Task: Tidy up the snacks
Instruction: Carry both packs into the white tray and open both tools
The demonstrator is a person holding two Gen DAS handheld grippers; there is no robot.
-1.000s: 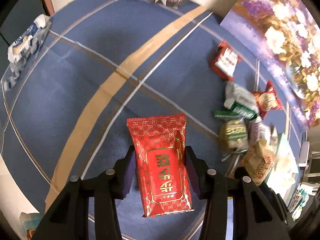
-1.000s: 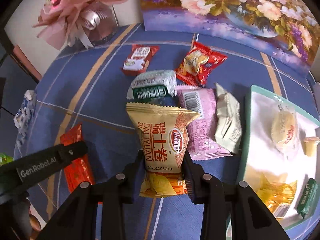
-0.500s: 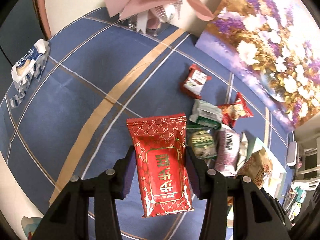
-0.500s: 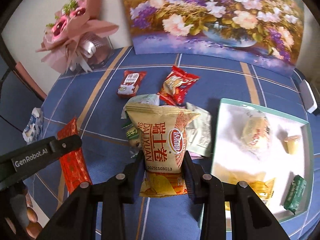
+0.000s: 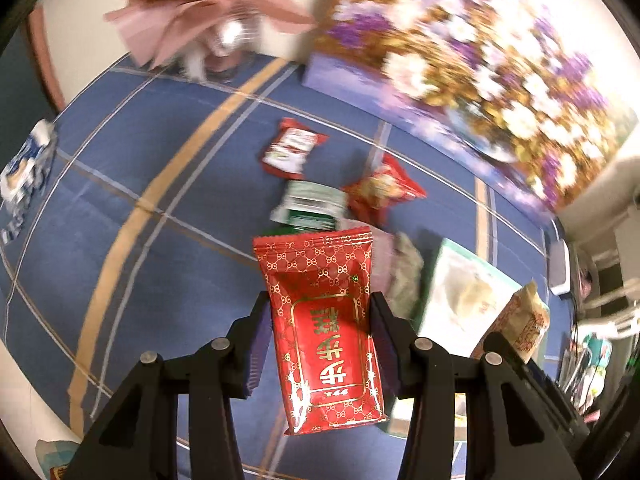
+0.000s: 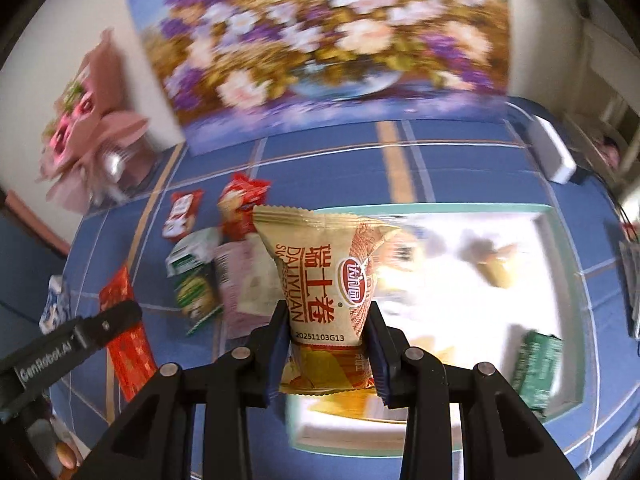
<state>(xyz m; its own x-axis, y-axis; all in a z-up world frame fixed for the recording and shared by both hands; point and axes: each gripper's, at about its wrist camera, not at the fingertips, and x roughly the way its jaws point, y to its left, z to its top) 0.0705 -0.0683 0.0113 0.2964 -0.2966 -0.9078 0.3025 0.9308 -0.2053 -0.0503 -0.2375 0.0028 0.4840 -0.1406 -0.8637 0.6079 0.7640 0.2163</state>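
Both jaws grip snacks, each packet's long axis running along the fingers. Ahead to the right lies the white tray (image 6: 560, 240). Nearer it, the right gripper (image 6: 327, 344) carries a tan packet (image 6: 320, 280) over its near edge; the left gripper (image 5: 318, 340), clamping a red packet (image 5: 326, 332), hangs just left of it.

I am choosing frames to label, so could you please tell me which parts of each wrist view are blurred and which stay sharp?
Left wrist view: the red packet and the gripper fingers are sharp, while the flower painting and the loose snacks are smeared. Right wrist view: the beige snack bag is crisp; the tray is smeared and glaringly white.
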